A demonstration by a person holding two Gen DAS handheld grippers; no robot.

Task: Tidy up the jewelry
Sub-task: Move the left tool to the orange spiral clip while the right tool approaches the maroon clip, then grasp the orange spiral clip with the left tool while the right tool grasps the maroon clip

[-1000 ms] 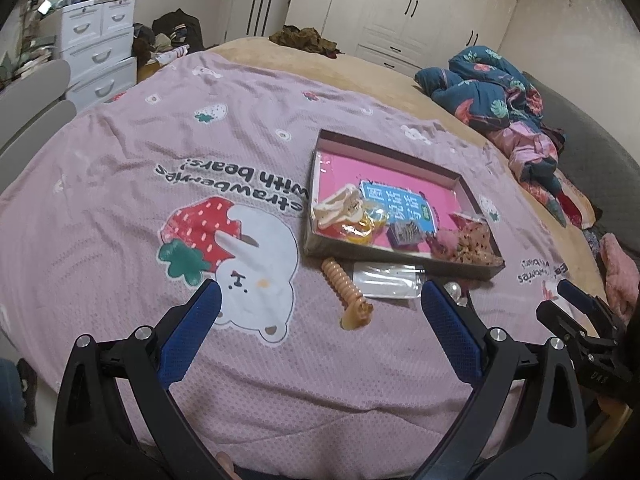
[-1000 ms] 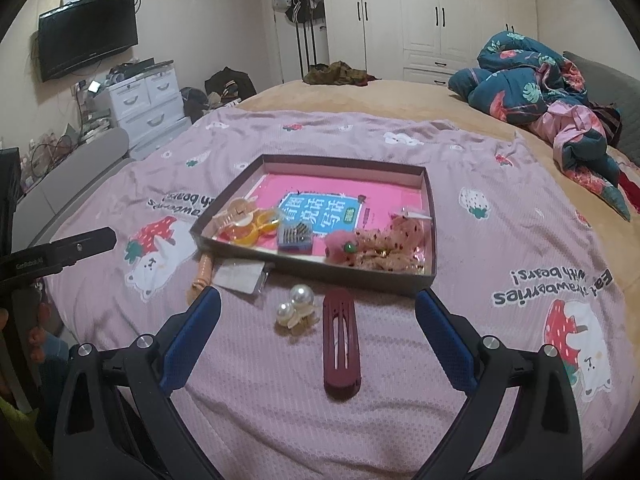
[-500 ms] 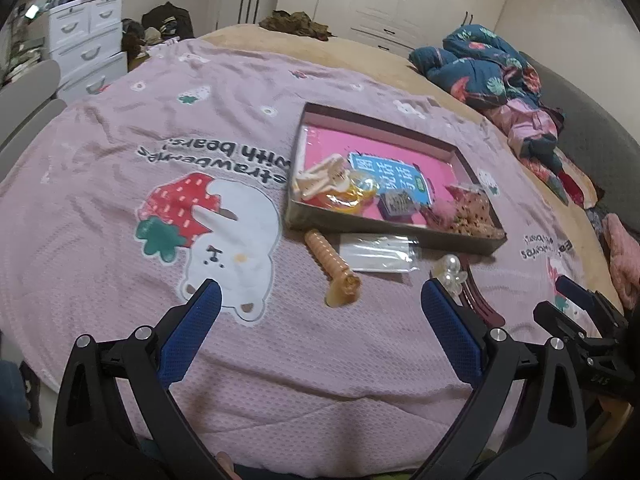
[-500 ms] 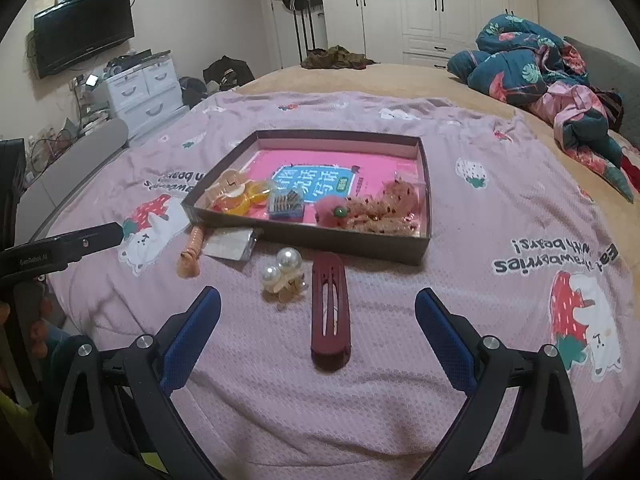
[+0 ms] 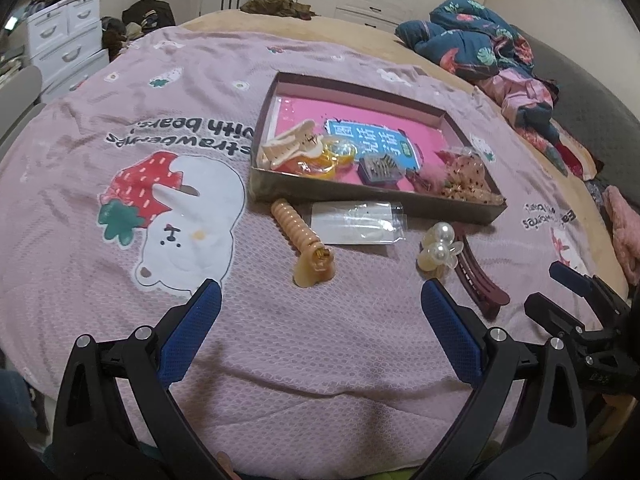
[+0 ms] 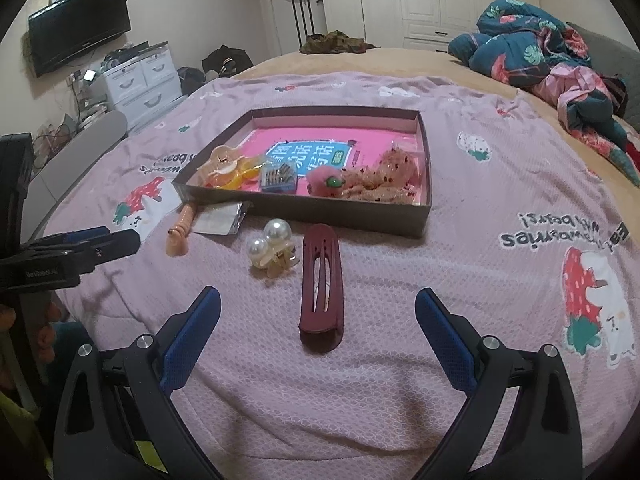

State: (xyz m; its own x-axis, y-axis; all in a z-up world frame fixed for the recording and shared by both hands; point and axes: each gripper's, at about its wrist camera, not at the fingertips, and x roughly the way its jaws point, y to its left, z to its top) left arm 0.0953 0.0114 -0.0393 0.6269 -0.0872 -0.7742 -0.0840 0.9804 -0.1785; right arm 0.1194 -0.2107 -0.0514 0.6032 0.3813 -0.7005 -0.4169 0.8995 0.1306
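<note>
maroon plastic is the nearest target: the long maroon hair clip [image 6: 321, 280] lies flat on the pink bedspread [image 6: 460, 280], centred between the wide-spread fingers of the right gripper [image 6: 316, 332], which pinch nothing. the likely step is to lower over it and lift it into the shallow box [image 6: 424, 136] just beyond. since the clip runs lengthwise away from the gripper, closing across its narrow width near the middle should give a steady hold; a bite at the near end could let it tip. the quilted cloth is soft, so pressing down hard may bury the fingertips or pinch fabric.

the left gripper [image 5: 320, 328] is also spread and empty, hovering short of the tan spiral clip [image 5: 304, 246], which looks like its natural pick.

just left of the maroon clip sits the pearl claw clip [image 6: 272, 250], close enough that a sloppy approach could knock it. a clear plastic packet [image 5: 358, 222] lies against the box's front wall beside the spiral clip. inside the box there are already a beige claw clip [image 5: 288, 144], yellow rings [image 5: 338, 152], a small comb [image 5: 378, 168] and a dotted scrunchie [image 6: 380, 178], crowded along the near side; the far pink floor is freer for dropping. the front wall must be cleared on the way in.
</note>
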